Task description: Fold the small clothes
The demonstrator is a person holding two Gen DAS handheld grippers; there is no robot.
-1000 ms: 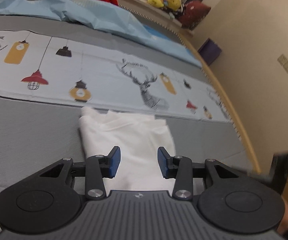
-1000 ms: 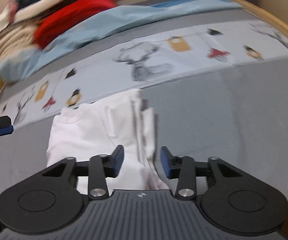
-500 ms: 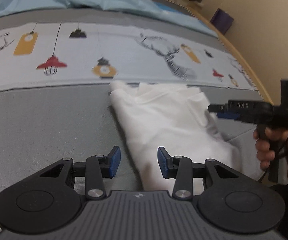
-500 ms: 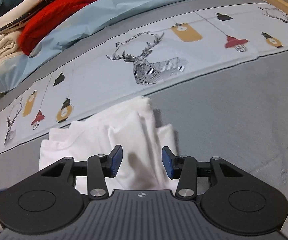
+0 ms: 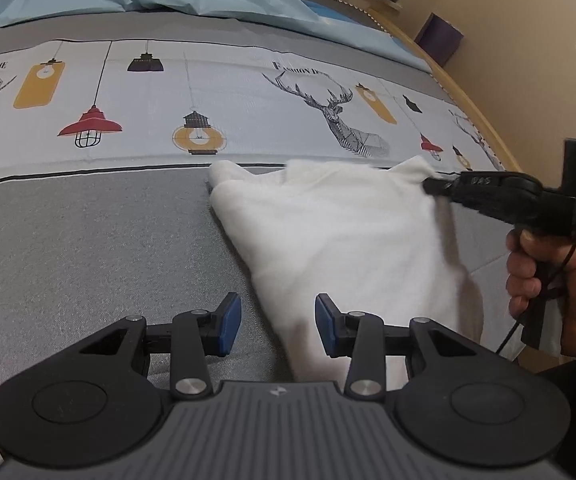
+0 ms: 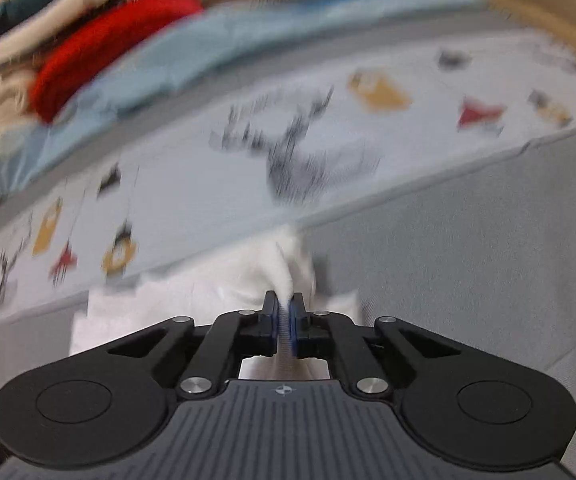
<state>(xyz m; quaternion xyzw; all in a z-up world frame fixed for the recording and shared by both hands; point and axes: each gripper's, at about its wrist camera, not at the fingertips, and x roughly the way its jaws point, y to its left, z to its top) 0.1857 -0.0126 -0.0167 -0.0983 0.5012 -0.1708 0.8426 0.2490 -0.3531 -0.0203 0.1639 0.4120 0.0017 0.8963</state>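
From the left wrist camera I see the white garment [image 5: 340, 236] lying on the grey band of the bed cover [image 5: 87, 248], its far edge touching the printed strip of lamps and deer [image 5: 191, 120]. My left gripper [image 5: 277, 328] has its blue fingers [image 5: 229, 322] wide apart with nothing between them; they straddle the garment's near left edge, one finger over bare cover, the other over white cloth. Off to the right, the right gripper [image 5: 434, 186] reaches in and meets the garment's far right corner, which stands up in a little peak. The cloth looks thin, soft and light. I judge it will drape and slump the moment it leaves the bed, so it wants holding at corners or along a hem, not mid-panel, where a pinch would only bunch layers together.

From the right wrist camera, which is smeared with motion blur, the right gripper [image 6: 285, 314] has its fingers [image 6: 271, 316] pressed together on a ridge of the white garment [image 6: 191, 300], the fabric gathered up between the pads. I think it holds one edge layer only, though the blur stops me being sure. Red and cream clothes [image 6: 99, 52] are piled at the back of the bed on a pale blue sheet [image 6: 223, 52].

With one corner pinched, I would take the matching near corner with the left fingers, so the garment lifts evenly without twisting.
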